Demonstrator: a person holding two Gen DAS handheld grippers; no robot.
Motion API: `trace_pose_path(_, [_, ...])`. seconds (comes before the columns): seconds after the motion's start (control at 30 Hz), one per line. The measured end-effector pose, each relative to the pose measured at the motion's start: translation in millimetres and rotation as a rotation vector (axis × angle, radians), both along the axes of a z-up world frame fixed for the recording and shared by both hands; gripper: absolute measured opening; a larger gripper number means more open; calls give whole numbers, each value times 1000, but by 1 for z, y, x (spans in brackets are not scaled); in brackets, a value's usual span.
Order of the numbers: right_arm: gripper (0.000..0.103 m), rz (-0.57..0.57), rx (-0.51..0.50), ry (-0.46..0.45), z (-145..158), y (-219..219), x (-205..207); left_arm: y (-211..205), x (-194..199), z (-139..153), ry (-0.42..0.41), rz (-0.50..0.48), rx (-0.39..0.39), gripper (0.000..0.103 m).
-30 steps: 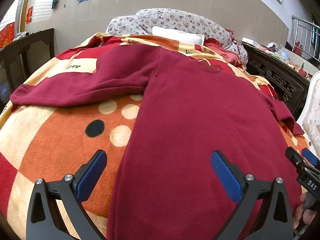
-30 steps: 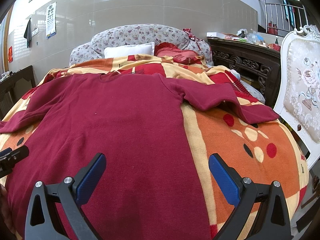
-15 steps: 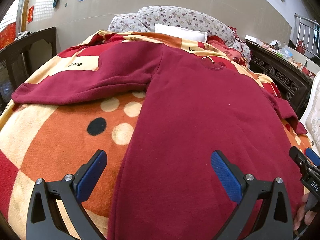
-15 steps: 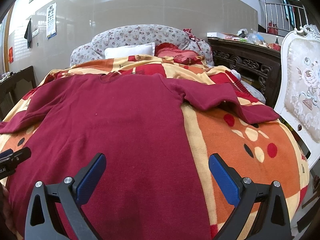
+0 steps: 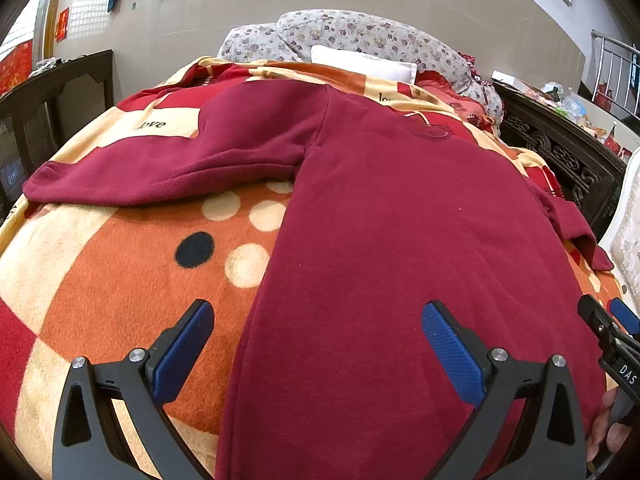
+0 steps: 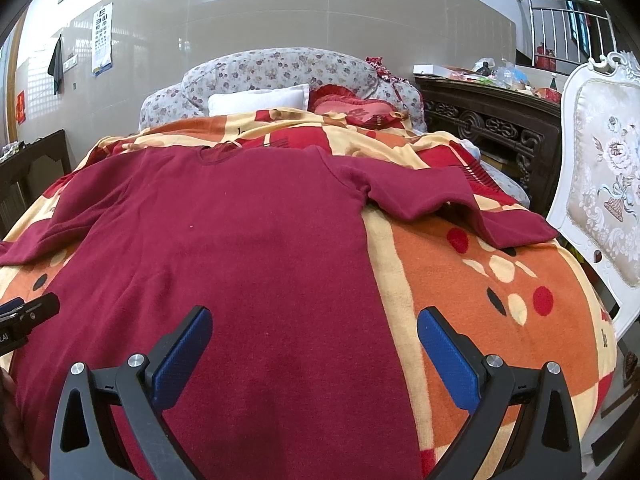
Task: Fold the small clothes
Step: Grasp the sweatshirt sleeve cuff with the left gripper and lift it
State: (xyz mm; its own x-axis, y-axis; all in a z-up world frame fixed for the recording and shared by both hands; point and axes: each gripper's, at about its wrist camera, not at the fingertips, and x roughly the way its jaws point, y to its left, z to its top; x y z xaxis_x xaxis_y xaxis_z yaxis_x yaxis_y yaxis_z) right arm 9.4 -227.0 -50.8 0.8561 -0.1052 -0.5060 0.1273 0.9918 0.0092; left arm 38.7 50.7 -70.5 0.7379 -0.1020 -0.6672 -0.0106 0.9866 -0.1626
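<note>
1. A dark red long-sleeved fleece shirt lies flat on an orange, red and cream dotted blanket that covers the bed, with the collar at the far end.
2. Its two sleeves are spread out to the sides, one to the left and one to the right.
3. The left gripper has its blue-padded fingers wide apart and holds nothing; it stands over the left side edge of the shirt near the hem.
4. The right gripper is also wide apart and empty, over the right side edge of the shirt.
5. A white pillow and a floral grey cushion lie at the head of the bed.
6. A white ornate chair stands just beside the bed at the right.
</note>
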Motion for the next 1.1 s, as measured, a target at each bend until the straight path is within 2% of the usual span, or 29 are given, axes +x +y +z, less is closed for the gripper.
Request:
trace_pose_path(0.33, [103,1,3,18,-1,-2,0,4,4,-1,21,4,-16,103])
trace_pose_path(0.4, [103,2,3,20,-1,-3,1,12,3,6,13,-9,-54,103])
trace_pose_path(0.5, [103,9,7,22,-1,-4,2,43,-2,23,-60,16,-118,103])
trace_pose_path(0.67, [103,21,22,16,-1,-4,2,114,7,39,-59,170,-34,103])
trace_pose_path(0.77, [103,24,31,9,-1,-5,1,160,19,47,-27,237,-21,103])
trace_pose_path(0.83, [103,26,36,8,-1,-5,1,191,28,49,-5,252,-103,103])
trace_pose_path(0.93, [103,26,35,12,0,-5,1,245,37,39,25,282,-387,103])
trace_pose_path(1.0, [103,25,35,11,0,-5,1,271,37,27,30,306,-539,103])
trace_pose_path(1.03, [103,25,40,10,-1,-6,1,280,36,22,30,327,-591,102])
trace_pose_path(1.07, [103,25,39,11,-1,-6,1,289,35,16,29,349,-624,99])
trace_pose_path(1.1, [103,25,39,12,-1,-5,1,294,34,11,30,351,-643,87])
